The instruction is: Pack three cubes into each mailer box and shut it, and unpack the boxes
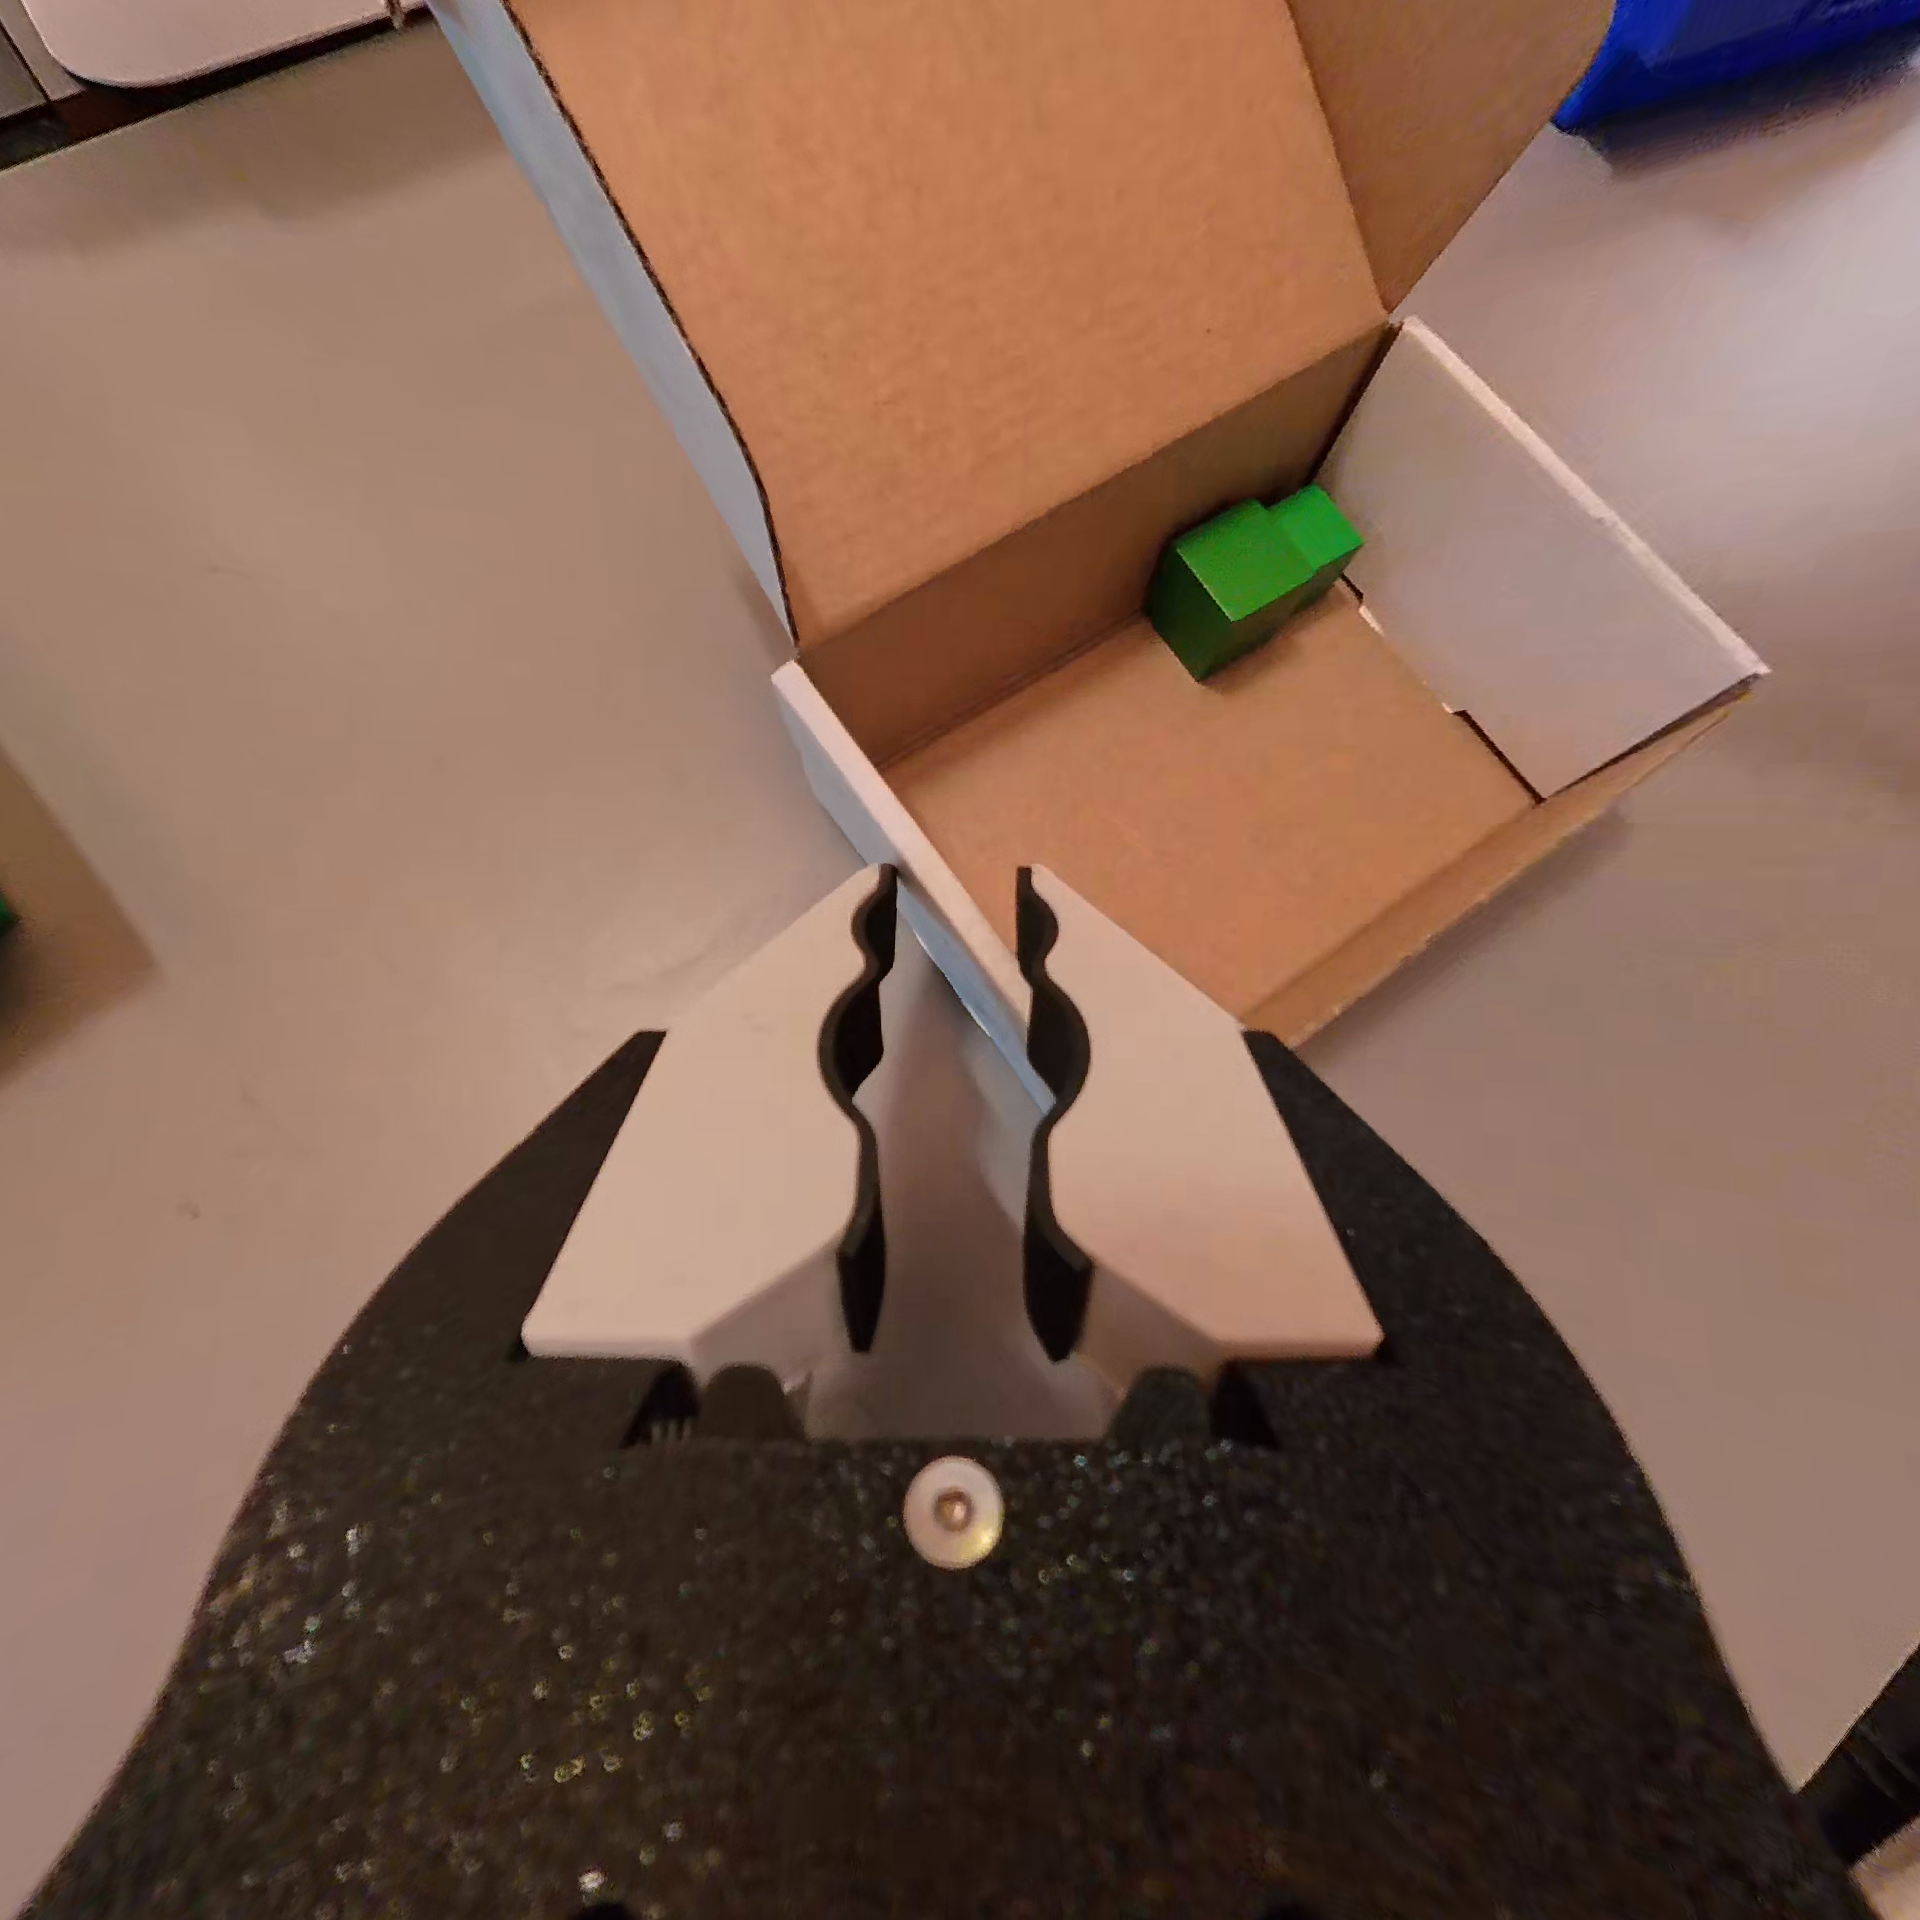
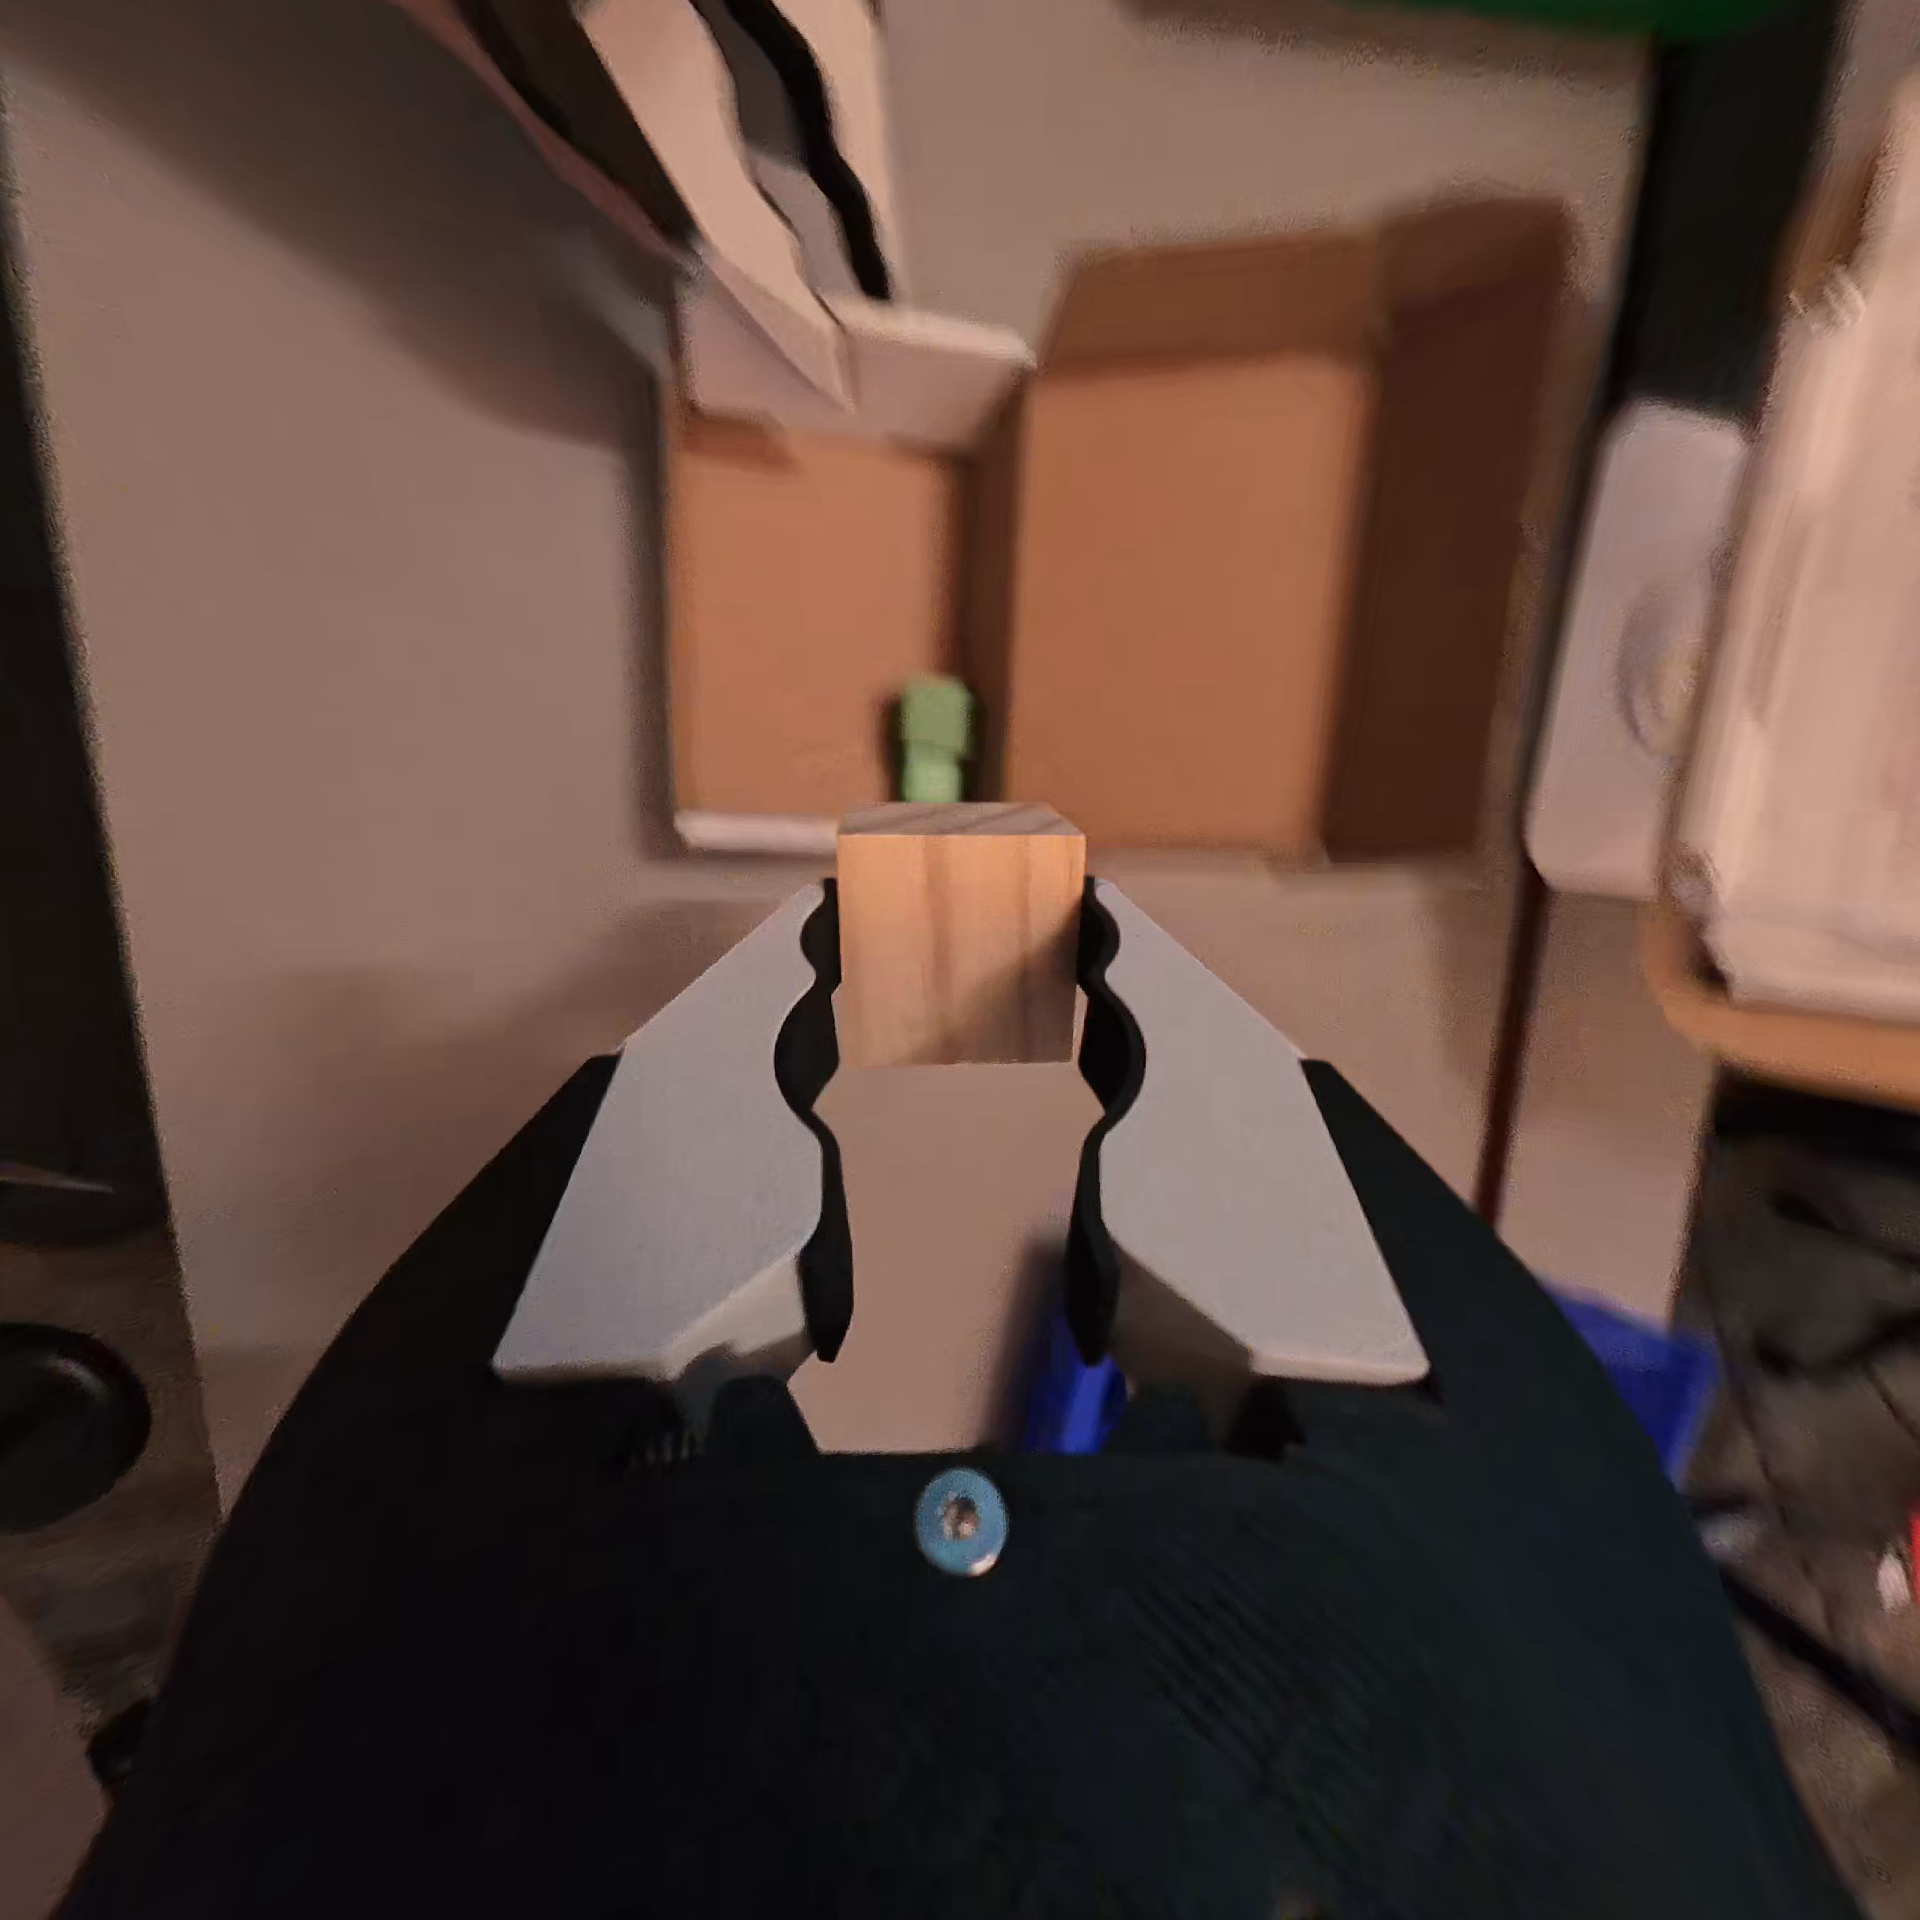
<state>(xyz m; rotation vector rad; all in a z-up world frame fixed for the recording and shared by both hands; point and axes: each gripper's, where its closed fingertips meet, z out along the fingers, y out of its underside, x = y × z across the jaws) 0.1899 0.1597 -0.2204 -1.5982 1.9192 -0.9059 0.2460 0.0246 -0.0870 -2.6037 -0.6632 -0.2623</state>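
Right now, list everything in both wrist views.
mailer box: 1, white outside, brown inside, open on the table
lid: 1, brown inside, folded back
green cubes: 2, touching, in the box's far corner
wooden cube: 1, tan, between the right fingers
table: 1, grey, under the box
blue bin: 1, top right in the left view
second box: 1, brown, left edge, mostly cut off
left gripper: 1, grey fingers, slightly open, empty, at the box's near corner
right gripper: 1, grey fingers, shut on the wooden cube
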